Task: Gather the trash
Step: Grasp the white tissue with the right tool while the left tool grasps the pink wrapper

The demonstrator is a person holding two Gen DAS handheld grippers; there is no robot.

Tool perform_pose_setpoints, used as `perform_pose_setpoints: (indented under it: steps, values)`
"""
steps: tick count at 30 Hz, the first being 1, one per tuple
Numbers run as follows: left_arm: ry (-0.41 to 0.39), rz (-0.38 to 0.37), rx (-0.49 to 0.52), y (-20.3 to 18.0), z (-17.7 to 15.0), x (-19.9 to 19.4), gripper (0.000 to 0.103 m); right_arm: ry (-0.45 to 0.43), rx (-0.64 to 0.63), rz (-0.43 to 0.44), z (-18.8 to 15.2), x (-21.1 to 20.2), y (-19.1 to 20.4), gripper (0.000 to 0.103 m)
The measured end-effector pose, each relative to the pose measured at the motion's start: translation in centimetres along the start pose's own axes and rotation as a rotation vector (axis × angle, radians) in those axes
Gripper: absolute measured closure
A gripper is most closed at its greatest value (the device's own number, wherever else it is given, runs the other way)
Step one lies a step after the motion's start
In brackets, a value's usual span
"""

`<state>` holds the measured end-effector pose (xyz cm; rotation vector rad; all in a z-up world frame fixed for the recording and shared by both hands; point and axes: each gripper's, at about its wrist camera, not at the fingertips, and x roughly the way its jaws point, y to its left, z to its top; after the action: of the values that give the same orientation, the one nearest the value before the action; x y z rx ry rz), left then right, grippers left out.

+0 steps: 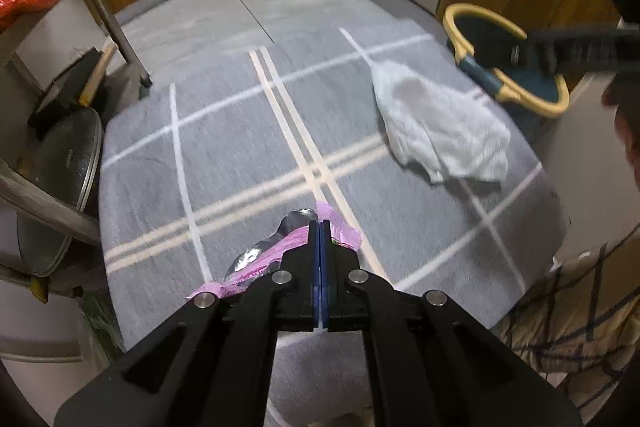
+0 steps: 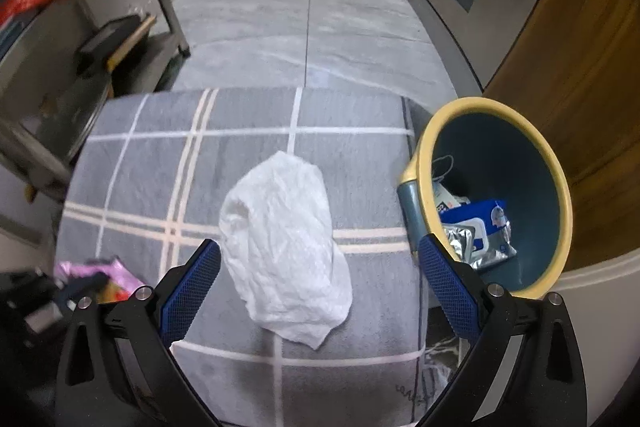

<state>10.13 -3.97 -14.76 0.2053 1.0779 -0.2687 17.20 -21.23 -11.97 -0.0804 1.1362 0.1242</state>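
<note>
Your left hand-held gripper (image 1: 320, 227) has its jaws pressed together on a pink wrapper (image 1: 280, 251) with silver foil inside, near the front edge of the grey checked rug (image 1: 240, 155). Your right hand-held gripper (image 2: 318, 259) stands wide open, its blue pads (image 2: 192, 291) flanking a crumpled white tissue (image 2: 284, 239) that lies on the rug. Just right of the rug sits the yellow-rimmed bin (image 2: 556, 187), already containing a blue packet (image 2: 480, 215) and foil scraps.
</note>
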Motion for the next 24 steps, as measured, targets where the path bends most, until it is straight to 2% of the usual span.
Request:
perform_pose_setpoints:
  steps: [5,6,8,11,14,17,19,22,24]
  values:
    - [-0.057,0.0,-0.016,0.2,0.9,-1.3,0.103,0.02,-0.008,0.035,-0.2,1.0,0.5,0.011]
    - [-0.062,0.001,-0.019,0.3,1.1,-1.4,0.103,0.033,-0.014,0.043,-0.2,1.4,0.8,0.018]
    - [-0.079,0.003,-0.021,0.4,1.4,-1.7,0.103,0.059,-0.031,0.047,-0.3,2.3,1.3,0.024]
    - [-0.09,-0.001,-0.03,0.6,1.9,-1.7,0.103,0.101,-0.073,0.053,-0.5,3.9,2.5,0.03]
    - [-0.096,-0.003,-0.028,0.7,2.2,-1.6,0.103,0.146,-0.107,0.041,-0.7,5.3,3.3,0.046]
    - [-0.099,-0.015,-0.03,0.7,2.5,-1.5,0.103,0.179,-0.13,0.036,-0.8,6.3,3.9,0.066]
    - [-0.099,-0.016,-0.031,0.7,2.6,-1.3,0.103,0.187,-0.154,0.048,-0.9,6.5,4.4,0.084]
    - [-0.098,-0.017,-0.034,0.7,2.7,-1.2,0.103,0.185,-0.191,0.048,-1.0,6.6,4.9,0.096]
    - [-0.1,-0.018,-0.034,0.6,2.8,-1.2,0.103,0.181,-0.195,0.049,-1.0,6.4,4.9,0.099]
